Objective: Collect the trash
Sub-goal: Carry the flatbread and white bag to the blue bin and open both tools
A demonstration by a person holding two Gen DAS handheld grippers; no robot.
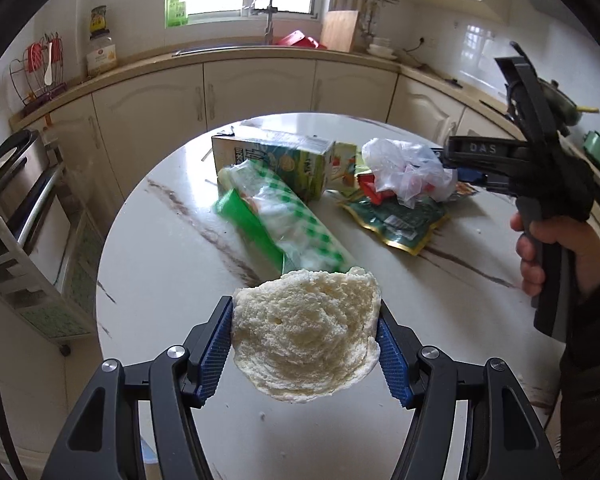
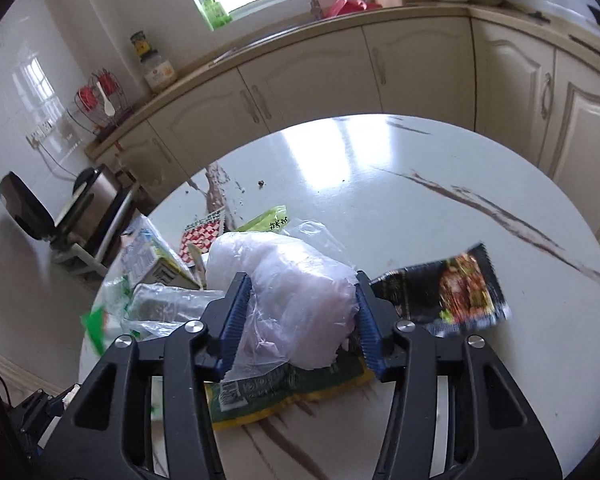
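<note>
My left gripper [image 1: 304, 320] is shut on a torn white piece of bread [image 1: 306, 332], held above the near part of the round marble table [image 1: 172, 288]. In the right wrist view my right gripper [image 2: 298, 292] is shut on a crumpled clear plastic bag [image 2: 296, 276], both blue pads pressing its sides. The bag lies on a green and yellow snack packet [image 2: 284, 388]. The left wrist view shows the same bag [image 1: 404, 168] at the right gripper's tips, with a hand [image 1: 548, 248] on its handle.
More trash lies on the table: a green drink carton [image 1: 272, 156], a green checkered wrapper [image 1: 288, 220], a black snack packet [image 2: 452, 292] and a red checkered wrapper [image 2: 202, 236]. Cream cabinets [image 1: 260, 88] ring the table. An appliance rack [image 1: 24, 208] stands at the left.
</note>
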